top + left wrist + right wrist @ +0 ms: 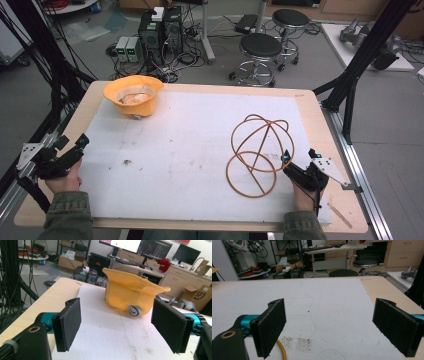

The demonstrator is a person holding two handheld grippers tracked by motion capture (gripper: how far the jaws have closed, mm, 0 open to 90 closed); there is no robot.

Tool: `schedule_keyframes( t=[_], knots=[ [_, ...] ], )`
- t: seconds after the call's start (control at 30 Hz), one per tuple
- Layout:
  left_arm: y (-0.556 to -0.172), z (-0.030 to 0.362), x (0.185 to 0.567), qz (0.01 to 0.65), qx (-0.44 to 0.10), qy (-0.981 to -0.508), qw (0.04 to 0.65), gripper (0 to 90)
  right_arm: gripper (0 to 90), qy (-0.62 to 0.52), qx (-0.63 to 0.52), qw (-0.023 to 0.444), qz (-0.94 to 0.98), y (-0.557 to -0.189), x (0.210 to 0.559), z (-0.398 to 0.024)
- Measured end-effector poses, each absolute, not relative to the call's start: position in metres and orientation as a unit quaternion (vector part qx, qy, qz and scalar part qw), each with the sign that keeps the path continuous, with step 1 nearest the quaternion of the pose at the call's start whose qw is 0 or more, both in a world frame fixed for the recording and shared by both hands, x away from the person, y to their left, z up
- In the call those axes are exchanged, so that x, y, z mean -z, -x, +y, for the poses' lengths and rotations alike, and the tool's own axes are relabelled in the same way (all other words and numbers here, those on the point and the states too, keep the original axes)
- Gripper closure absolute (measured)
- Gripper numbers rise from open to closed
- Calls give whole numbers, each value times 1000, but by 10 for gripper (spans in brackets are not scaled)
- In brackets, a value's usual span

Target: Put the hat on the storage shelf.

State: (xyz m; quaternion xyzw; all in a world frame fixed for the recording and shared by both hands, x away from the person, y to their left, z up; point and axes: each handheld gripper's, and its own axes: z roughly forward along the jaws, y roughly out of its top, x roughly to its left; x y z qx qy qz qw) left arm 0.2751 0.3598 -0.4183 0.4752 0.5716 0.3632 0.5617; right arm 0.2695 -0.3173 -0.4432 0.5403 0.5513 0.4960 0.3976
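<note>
- The left gripper view shows a logo badge (134, 310) on the yellow cap (130, 291), ahead of the left gripper (122, 325), jaws spread, empty.
- Cap upturned on the tabletop (310, 107) in the high view.
- Right gripper (337, 327) gapes beside the wire frame (257, 150).

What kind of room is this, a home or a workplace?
Probably a workplace, a lab or workshop: computer towers with tangled cables sit on the floor, round stools stand behind the table, and monitors line a desk.
</note>
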Motion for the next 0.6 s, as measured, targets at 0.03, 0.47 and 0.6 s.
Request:
schedule_keyframes(
  t=[0.03,0.47,0.6],
  knots=[
    [-275,360,418,572,-363,-475,562,243,106,-540,-496,398,551,-270,443,-317],
    [-274,360,419,572,-364,-473,562,243,106,-543,-497,394,550,-270,443,-318],
    [-273,361,419,574,-364,-470,563,243,106,-544,-497,392,551,-270,444,-317]
  ],
)
